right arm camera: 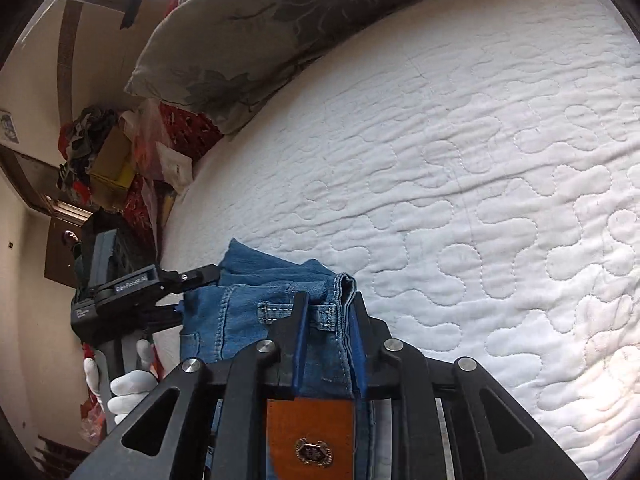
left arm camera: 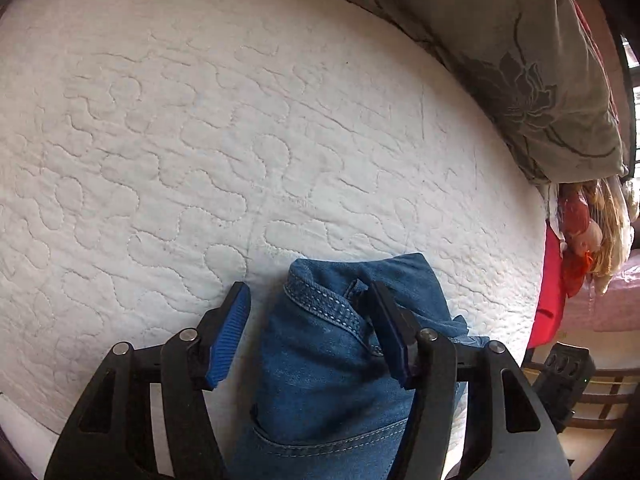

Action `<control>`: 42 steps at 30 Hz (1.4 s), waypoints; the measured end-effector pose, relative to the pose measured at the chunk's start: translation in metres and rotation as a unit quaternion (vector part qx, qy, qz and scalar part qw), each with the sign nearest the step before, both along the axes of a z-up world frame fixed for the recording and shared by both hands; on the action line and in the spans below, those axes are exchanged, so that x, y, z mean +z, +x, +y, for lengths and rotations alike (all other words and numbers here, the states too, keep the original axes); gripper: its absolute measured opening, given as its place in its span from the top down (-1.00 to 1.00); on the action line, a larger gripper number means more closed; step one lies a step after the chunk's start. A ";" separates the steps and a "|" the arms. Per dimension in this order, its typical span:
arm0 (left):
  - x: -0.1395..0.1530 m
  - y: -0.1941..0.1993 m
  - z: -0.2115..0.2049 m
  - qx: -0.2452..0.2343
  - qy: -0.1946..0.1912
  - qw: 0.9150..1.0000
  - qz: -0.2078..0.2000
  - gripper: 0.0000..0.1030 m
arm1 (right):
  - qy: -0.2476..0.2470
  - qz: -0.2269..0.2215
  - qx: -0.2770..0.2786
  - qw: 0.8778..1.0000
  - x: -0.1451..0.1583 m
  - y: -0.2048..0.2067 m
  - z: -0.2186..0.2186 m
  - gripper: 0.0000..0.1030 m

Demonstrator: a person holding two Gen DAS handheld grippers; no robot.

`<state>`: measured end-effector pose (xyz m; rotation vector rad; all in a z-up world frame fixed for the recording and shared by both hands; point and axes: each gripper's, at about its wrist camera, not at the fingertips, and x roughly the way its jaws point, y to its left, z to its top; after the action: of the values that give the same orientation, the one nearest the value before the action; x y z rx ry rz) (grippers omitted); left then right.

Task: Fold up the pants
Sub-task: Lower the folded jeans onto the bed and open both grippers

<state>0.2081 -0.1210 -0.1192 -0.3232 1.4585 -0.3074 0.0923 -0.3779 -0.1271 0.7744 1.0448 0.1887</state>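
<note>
Pants: blue jeans (left arm camera: 320, 364) bunched at the near edge of the white quilted mattress (left arm camera: 240, 140).
Left gripper (left arm camera: 308, 332): jaws spread, denim between, not clamped.
Right gripper (right arm camera: 328, 332): clenched on the waistband by a belt loop.
Room: bare quilt stretches far; floral pillow (right arm camera: 248, 28) bounds the far edge.
Right view only: brown leather patch (right arm camera: 310, 436), white-gloved hand (right arm camera: 128, 392).

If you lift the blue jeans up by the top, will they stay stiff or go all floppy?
Probably floppy: the jeans already bunch and crease at the waistband between the right tongs. Likely heavyish too, as the denim looks thick with sturdy seams. Probably not slippery; the left tongs have ribbed blue pads.
</note>
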 end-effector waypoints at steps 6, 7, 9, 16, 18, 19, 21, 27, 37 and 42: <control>0.032 -0.034 0.051 0.003 -0.029 0.999 -0.012 -0.16 | 0.061 -0.023 -0.019 0.998 0.017 -0.047 -0.008 -0.25; 0.034 -0.046 0.056 -0.003 -0.033 0.999 -0.013 -0.16 | 0.060 -0.016 -0.016 0.998 0.015 -0.058 -0.004 -0.29; 0.038 -0.074 0.060 -0.018 -0.032 0.999 -0.017 -0.16 | 0.057 0.000 -0.011 0.998 0.008 -0.078 0.006 -0.30; 0.016 -0.144 0.032 -0.073 0.046 0.995 -0.054 -0.19 | -0.051 -0.018 0.036 0.998 0.003 -0.127 0.066 -0.15; 0.004 -0.143 0.029 -0.074 0.068 0.994 -0.053 -0.35 | -0.094 0.017 0.065 0.993 -0.014 -0.129 0.081 -0.02; 0.003 -0.140 0.031 -0.071 0.061 0.995 -0.042 -0.35 | -0.091 0.011 0.055 0.994 -0.011 -0.131 0.079 -0.02; 0.010 -0.136 0.044 -0.049 0.028 0.998 -0.022 -0.34 | -0.067 -0.003 0.033 0.997 0.001 -0.136 0.071 -0.07; 0.023 -0.144 0.082 -0.018 -0.011 1.000 -0.017 -0.33 | -0.089 -0.018 -0.020 0.996 0.020 -0.146 0.049 -0.32; -0.003 -0.153 0.080 -0.003 0.003 1.000 -0.002 -0.34 | -0.060 0.028 -0.042 0.997 -0.016 -0.138 0.043 -0.80; -0.012 -0.139 0.068 0.000 0.017 1.000 0.007 -0.56 | -0.123 0.036 -0.022 0.992 -0.015 -0.130 0.064 -0.99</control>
<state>0.0693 -0.0535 -0.1309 -0.2988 1.4753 -0.2808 -0.0377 -0.3138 -0.1425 0.5838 1.0949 -0.0071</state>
